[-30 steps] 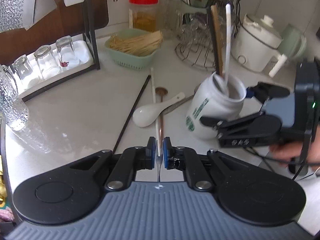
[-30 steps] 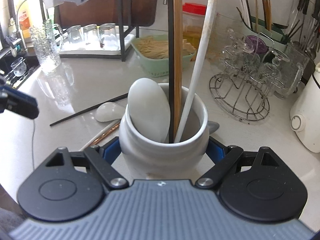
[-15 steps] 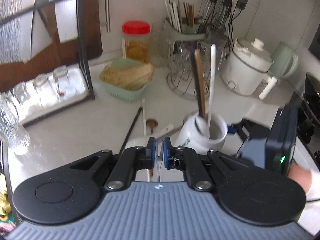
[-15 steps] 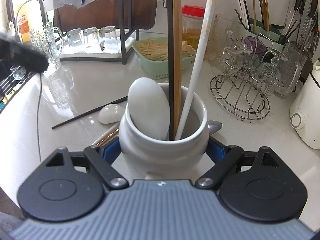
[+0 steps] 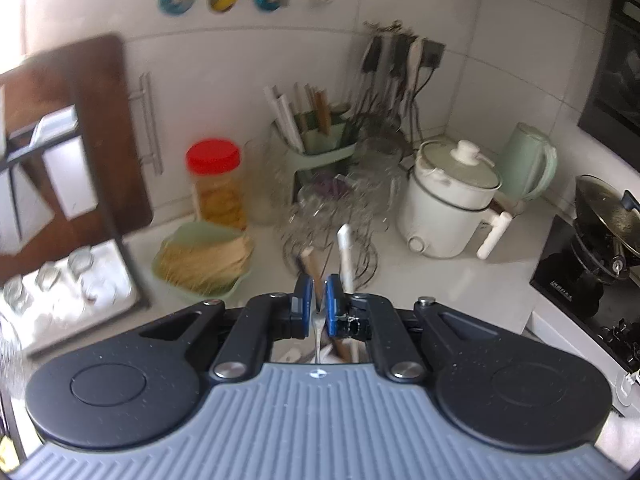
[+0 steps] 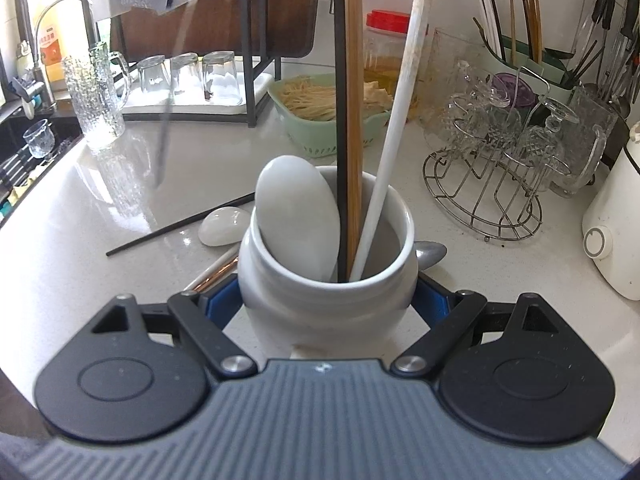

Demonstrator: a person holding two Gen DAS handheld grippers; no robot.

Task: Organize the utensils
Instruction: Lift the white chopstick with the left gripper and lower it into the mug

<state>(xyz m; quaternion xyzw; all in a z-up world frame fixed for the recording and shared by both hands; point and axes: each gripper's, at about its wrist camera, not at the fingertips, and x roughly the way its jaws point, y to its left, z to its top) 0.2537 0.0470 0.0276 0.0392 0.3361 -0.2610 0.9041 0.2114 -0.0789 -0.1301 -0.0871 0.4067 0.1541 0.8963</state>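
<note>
Left gripper (image 5: 318,294) is pinching nearly closed on a thin metal utensil (image 5: 318,332); its slim handle is running down between the blue pads (image 5: 303,300) toward the camera, which end is which I cannot tell. Just beyond the fingertips, the tops of a wooden chopstick (image 5: 311,261) and a white chopstick (image 5: 345,244) are poking up.

Right gripper (image 6: 326,300) is clamping the white ceramic jar (image 6: 326,300) from both sides, blue pads (image 6: 222,300) pressing on its belly, jaws partly spread to the jar's width. The jar is standing upright on the counter (image 6: 80,216), holding a white spoon (image 6: 298,216) bowl-up at the left, a black chopstick (image 6: 340,120), the wooden one and the white one leaning right.

Left of the jar on the counter: another white spoon (image 6: 223,226), a loose black chopstick (image 6: 180,226) lying slantwise, and a copper-toned handle (image 6: 218,272) touching near the left finger. A grey spoon (image 6: 430,254) is peeking out behind the jar's right side. A blurred thin streak is hanging in the upper left of the right wrist view.

Farther back: green basket (image 6: 320,120), wire glass rack (image 6: 492,184).
</note>
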